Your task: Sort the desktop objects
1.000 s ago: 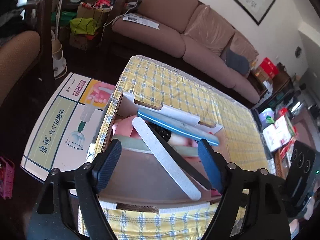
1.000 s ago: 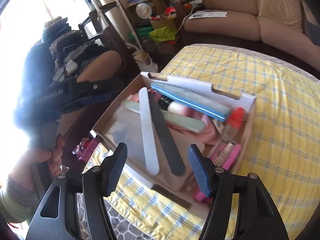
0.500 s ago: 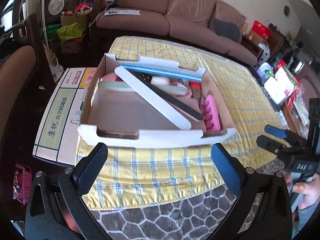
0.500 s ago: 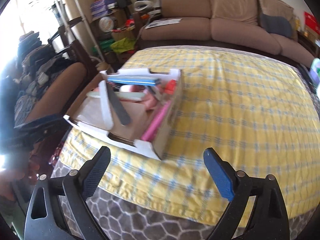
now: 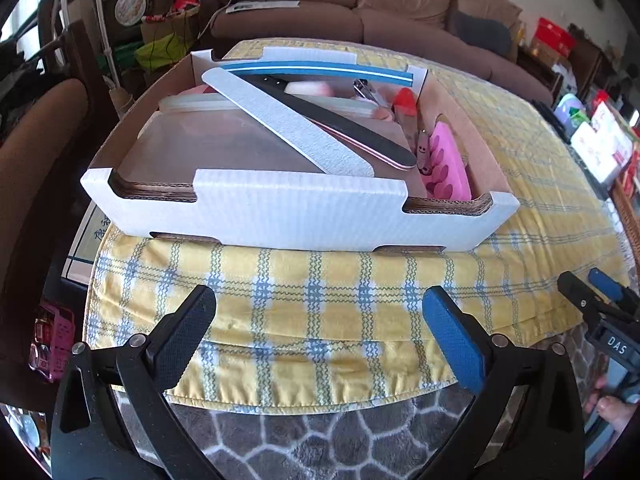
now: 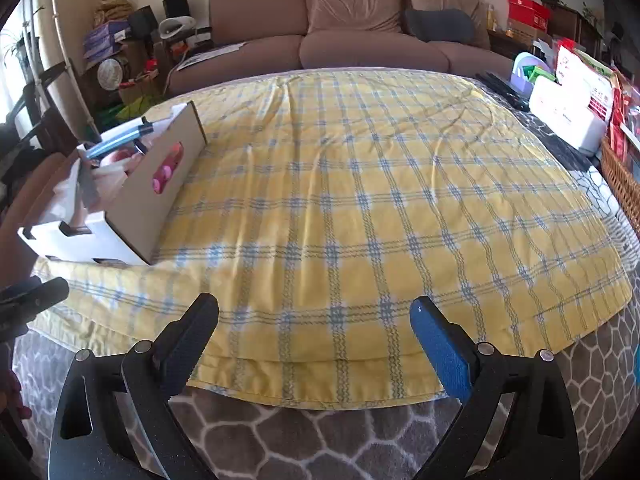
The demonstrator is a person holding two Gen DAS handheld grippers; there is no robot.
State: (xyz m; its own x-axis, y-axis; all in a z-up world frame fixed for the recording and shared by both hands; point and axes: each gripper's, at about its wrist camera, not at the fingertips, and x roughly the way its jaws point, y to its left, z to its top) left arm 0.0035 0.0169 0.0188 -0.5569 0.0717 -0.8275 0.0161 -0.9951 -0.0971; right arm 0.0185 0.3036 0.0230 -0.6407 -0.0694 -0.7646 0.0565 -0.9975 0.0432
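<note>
Both claws gape empty. Just ahead of the left gripper [image 5: 318, 320] sits a cardboard tray [image 5: 300, 212] holding a white nail file [image 5: 284, 124]. The right gripper [image 6: 314, 328] faces bare yellow checked cloth [image 6: 360, 184]; tray far left. Best reach from above, gripping one file's middle.

I can read only one clear text: the white letters "DAS" on the black body of the right gripper [image 5: 612, 300], which I see to the right of the white cardboard box [image 5: 300, 212]. To the left of this box, under the edge of the yellow checked cloth [image 5: 320, 292], a flat carton [image 5: 98, 228] shows some Chinese characters, too much hidden to read
</note>
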